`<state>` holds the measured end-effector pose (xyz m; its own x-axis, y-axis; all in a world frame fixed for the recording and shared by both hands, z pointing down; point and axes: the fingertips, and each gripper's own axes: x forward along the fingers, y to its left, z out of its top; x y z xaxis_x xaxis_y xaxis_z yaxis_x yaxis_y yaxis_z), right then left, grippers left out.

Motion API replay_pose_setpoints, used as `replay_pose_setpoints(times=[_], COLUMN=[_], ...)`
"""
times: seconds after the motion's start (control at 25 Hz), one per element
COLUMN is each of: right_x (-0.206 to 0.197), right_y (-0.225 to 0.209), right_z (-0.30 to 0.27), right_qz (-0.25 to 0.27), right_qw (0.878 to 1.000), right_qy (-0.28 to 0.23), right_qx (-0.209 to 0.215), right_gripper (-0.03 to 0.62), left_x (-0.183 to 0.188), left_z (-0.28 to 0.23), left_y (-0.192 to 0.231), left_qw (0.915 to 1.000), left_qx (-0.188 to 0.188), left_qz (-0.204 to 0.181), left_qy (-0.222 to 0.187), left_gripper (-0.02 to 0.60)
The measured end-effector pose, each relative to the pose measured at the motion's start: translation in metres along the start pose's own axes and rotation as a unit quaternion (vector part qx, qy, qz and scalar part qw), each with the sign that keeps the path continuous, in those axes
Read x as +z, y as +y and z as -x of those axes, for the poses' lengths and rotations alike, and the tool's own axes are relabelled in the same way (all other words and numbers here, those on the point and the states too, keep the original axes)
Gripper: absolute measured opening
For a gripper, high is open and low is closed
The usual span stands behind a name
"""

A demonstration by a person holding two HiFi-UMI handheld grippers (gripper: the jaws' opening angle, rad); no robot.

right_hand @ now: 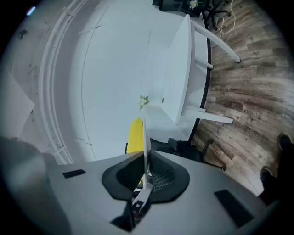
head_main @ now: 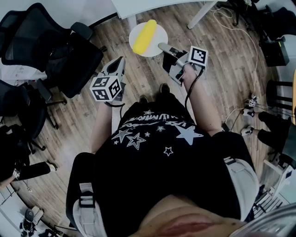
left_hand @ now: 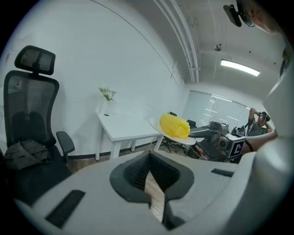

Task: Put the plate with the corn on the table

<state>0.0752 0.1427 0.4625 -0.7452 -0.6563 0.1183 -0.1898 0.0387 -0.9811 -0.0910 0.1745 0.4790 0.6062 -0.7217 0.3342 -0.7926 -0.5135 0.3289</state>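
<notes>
— Wooden floor (head_main: pixel 240 69) is all around, and the white table (head_main: pixel 138 5) stands ahead of both grippers. Where is the plate (head_main: pixel 158 44) now?
— It is in the air, straight in front of the right gripper (head_main: pixel 163 46), whose jaws pinch its near rim. The corn (head_main: pixel 144 36) lies on it, just beyond the pads. The table edge is a little further ahead of the plate, so I judge the plate is not yet put down.
— Why hold it by the rim only?
— I think the pads can close only on a thin edge. The plate looks about level, and this keeps the corn from rolling off.
— And the left gripper (head_main: pixel 120 62)?
— Its jaws are pressed together with nothing between them. It hangs beside the right one, a bit behind the plate, probably to stay out of the way.
— Any writing to read?
— No brand that I can read. The cubes (head_main: pixel 198 55) on the grippers carry only black and white square markers. The person's dark shirt (head_main: pixel 157 134) has white stars and a line of print too blurred to read
</notes>
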Motion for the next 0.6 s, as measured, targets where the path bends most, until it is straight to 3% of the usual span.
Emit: replay_pose_setpoints(times=[0.2,0.6], right_x=[-0.005,-0.006], right_y=[0.003,0.006], right_z=[0.005,0.005], right_qz=[-0.005,-0.009], right_qw=[1.000,1.000], right_qy=[0.000,-0.004], right_qx=[-0.002,0.009], right_gripper=[0.023,0.023], left_x=[-0.005,-0.001], left_z=[0.004,0.002], left_y=[-0.006,-0.012], left_qw=[0.9999,0.9999], left_qx=[0.001,-0.006], left_qz=[0.016,0.012], left_qy=[0.004,0.000], left_gripper=[0.006,0.006])
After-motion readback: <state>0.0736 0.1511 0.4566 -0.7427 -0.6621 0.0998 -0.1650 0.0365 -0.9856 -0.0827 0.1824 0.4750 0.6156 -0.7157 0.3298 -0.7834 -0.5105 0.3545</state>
